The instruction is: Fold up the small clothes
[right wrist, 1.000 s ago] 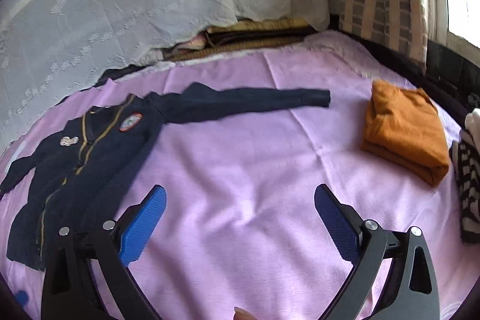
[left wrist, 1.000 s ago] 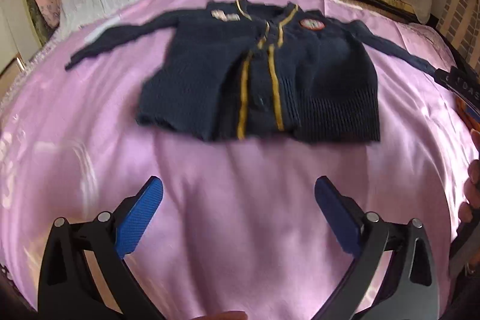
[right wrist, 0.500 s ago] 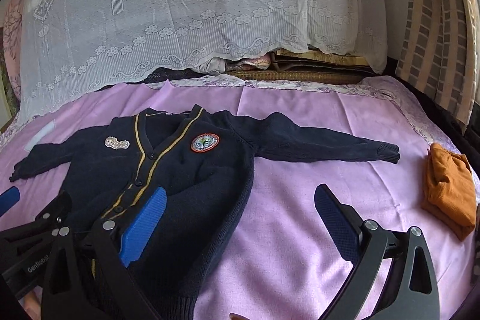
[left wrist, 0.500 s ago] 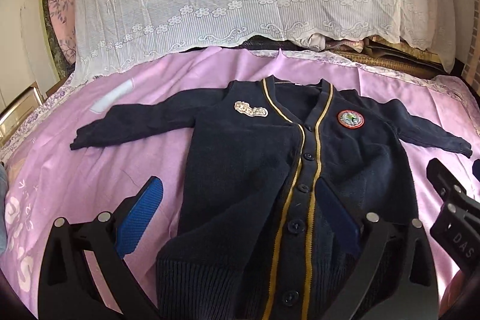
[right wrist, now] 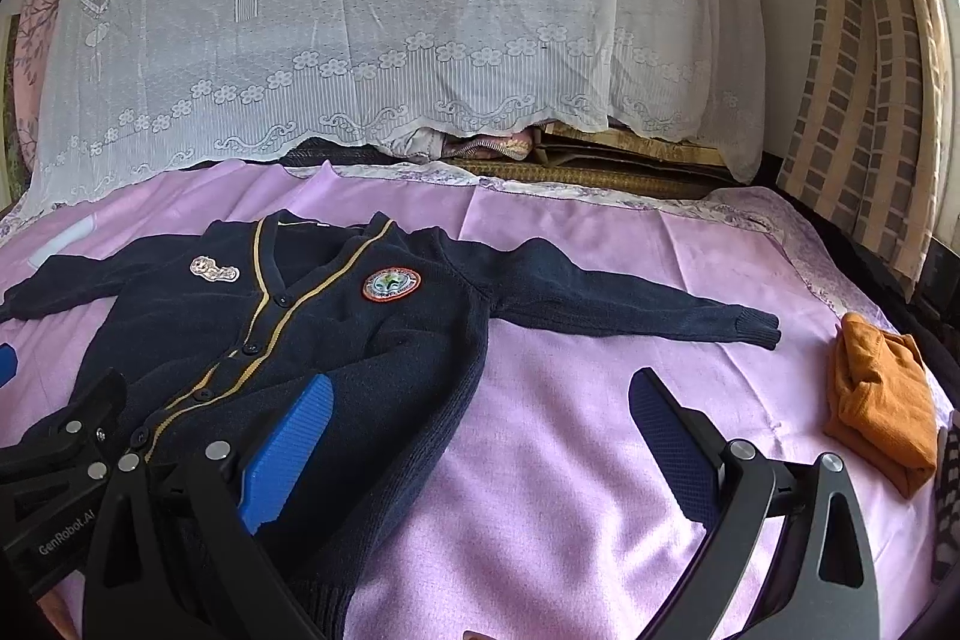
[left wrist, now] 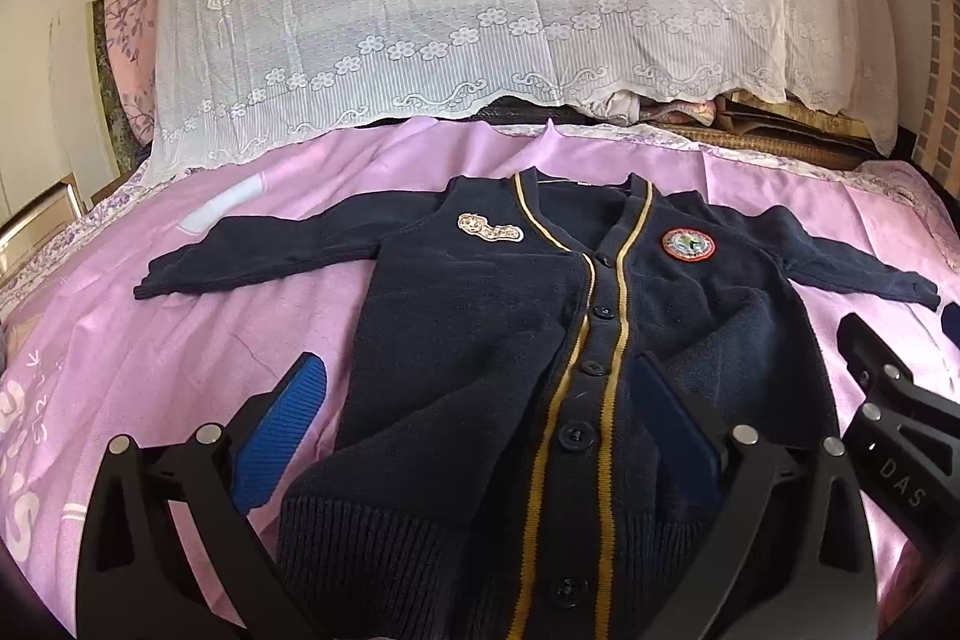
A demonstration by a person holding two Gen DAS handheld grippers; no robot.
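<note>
Across the pink satin bedspread (left wrist: 180,352) a small navy knitted cardigan with gold trim (left wrist: 480,340) lies flat, buttoned, sleeves spread. Left gripper (left wrist: 480,436) and right gripper (right wrist: 486,436) hover wide open over its hem, holding nothing. I'd pinch each sleeve cuff first, folding inward squarely. Further right sits a folded orange garment (right wrist: 882,400); no containers visible.

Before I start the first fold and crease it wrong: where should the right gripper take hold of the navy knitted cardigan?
Probably the cuff end of its outstretched sleeve, approached from the sleeve's open right side. The navy knitted cardigan lies flat, buttoned, sleeve straight out over bare pink sheet, so the open right gripper can pinch the cuff and carry it across the chest.
</note>
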